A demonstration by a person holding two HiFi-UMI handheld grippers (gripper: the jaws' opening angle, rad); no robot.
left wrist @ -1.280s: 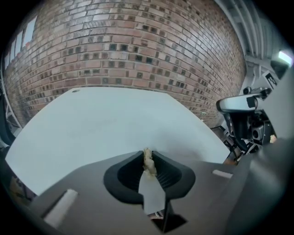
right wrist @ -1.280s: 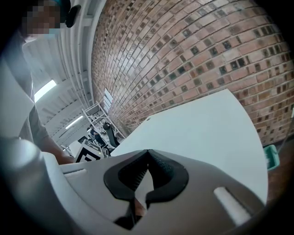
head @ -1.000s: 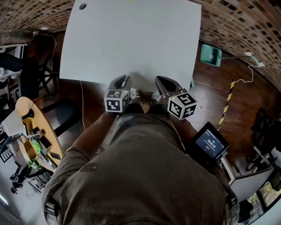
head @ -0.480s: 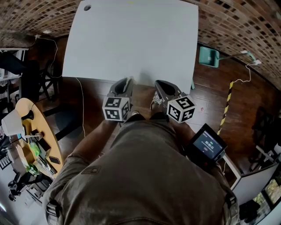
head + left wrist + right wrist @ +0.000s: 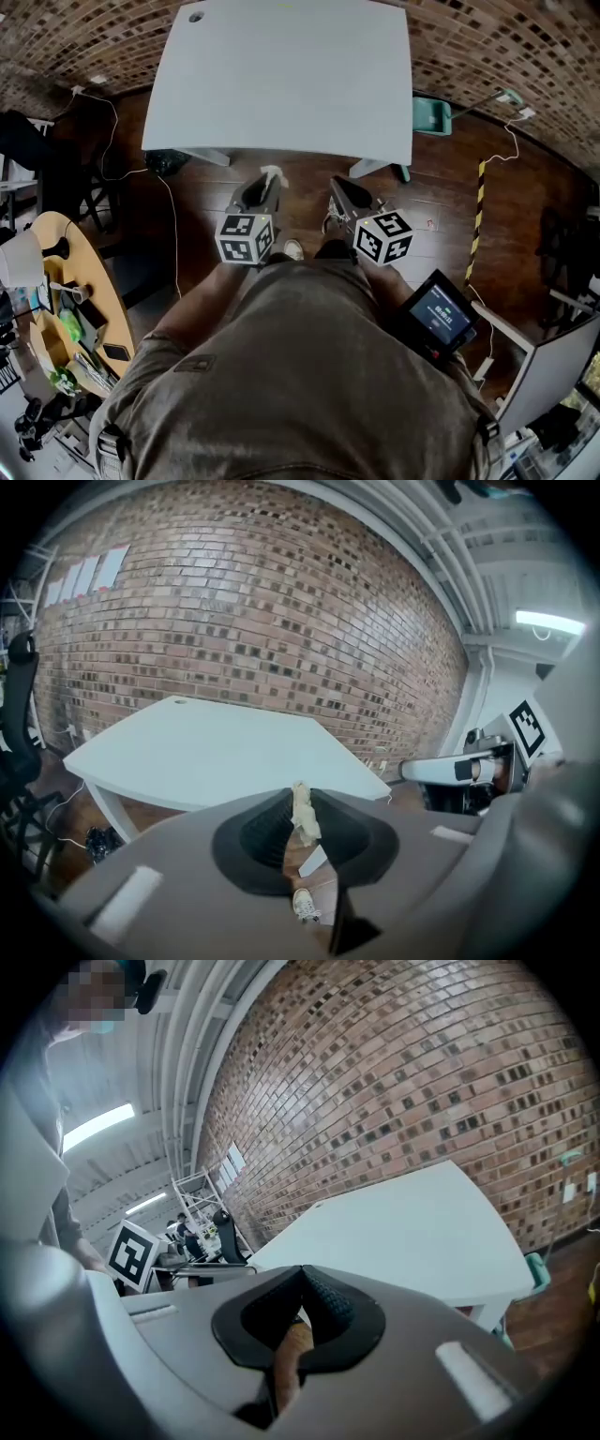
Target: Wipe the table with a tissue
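A pale, bare table (image 5: pixel 281 75) stands ahead of me over a wooden floor; it also shows in the left gripper view (image 5: pixel 206 752) and the right gripper view (image 5: pixel 412 1222). My left gripper (image 5: pixel 271 175) hangs short of the table's near edge, shut on a small scrap of tissue (image 5: pixel 303 810) that sticks out past the tips (image 5: pixel 272 172). My right gripper (image 5: pixel 336 181) is beside it, also short of the table, with its jaws together and nothing between them (image 5: pixel 302 1279).
A teal dustpan (image 5: pixel 431 114) lies on the floor right of the table. Cables (image 5: pixel 169 202) trail on the floor to the left. A round wooden table (image 5: pixel 70 309) with clutter is at far left. A handheld screen (image 5: pixel 436 314) sits at my right hip.
The table has drawn farther away in the head view: I have backed off from it. Both grippers, earlier at its near edge, now hang over the floor.
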